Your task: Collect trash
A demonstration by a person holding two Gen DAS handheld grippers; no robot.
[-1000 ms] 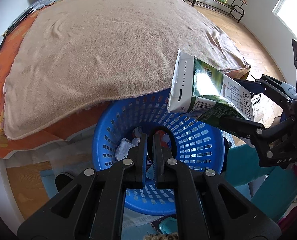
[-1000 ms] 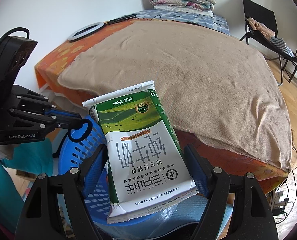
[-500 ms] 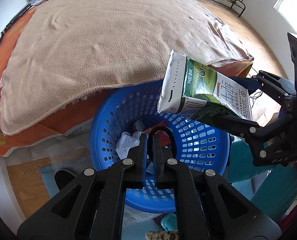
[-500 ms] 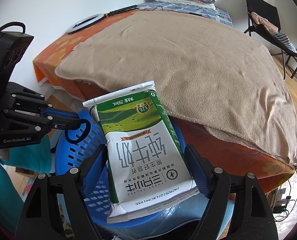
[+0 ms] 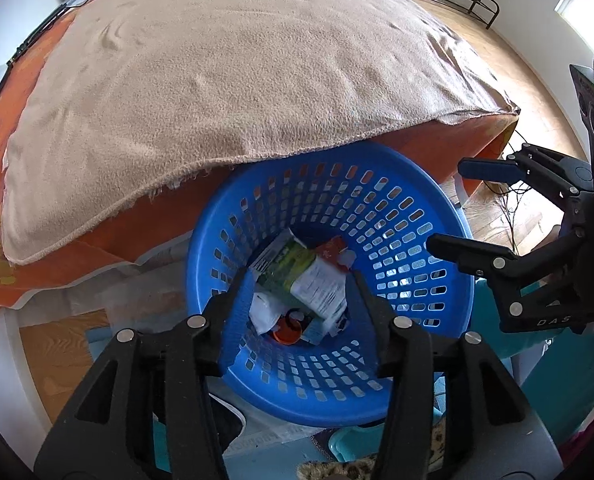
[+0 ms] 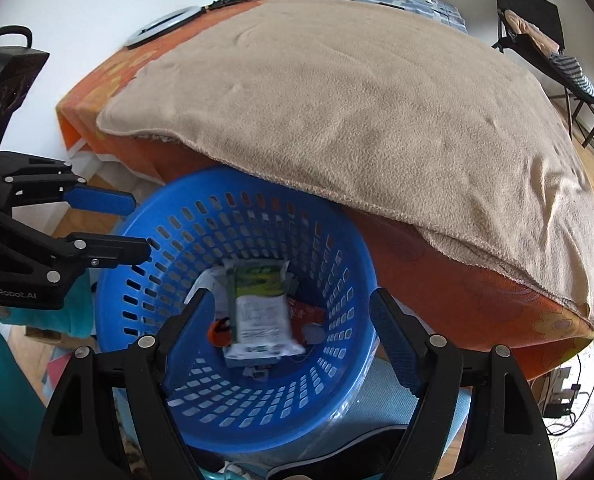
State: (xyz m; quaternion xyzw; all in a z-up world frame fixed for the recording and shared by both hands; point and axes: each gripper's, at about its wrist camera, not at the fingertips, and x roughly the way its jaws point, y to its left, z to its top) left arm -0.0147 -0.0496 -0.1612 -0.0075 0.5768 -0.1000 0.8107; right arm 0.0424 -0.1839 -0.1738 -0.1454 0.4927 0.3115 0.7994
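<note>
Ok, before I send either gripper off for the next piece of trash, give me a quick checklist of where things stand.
1. Green-and-white milk carton inside the blue perforated plastic basket: ok, it lies on the other trash at the bottom.
2. Right gripper released: ok, fingers wide apart, nothing between them.
3. Left gripper free: ok, fingers spread, empty.
4. Grippers apart from each other: ok, the right one sits off to the side in the left wrist view.
5. Basket upright beside the bed with the beige fleece blanket: ok.
6. More trash on the blanket: cannot tell; none shows in either view.
</note>
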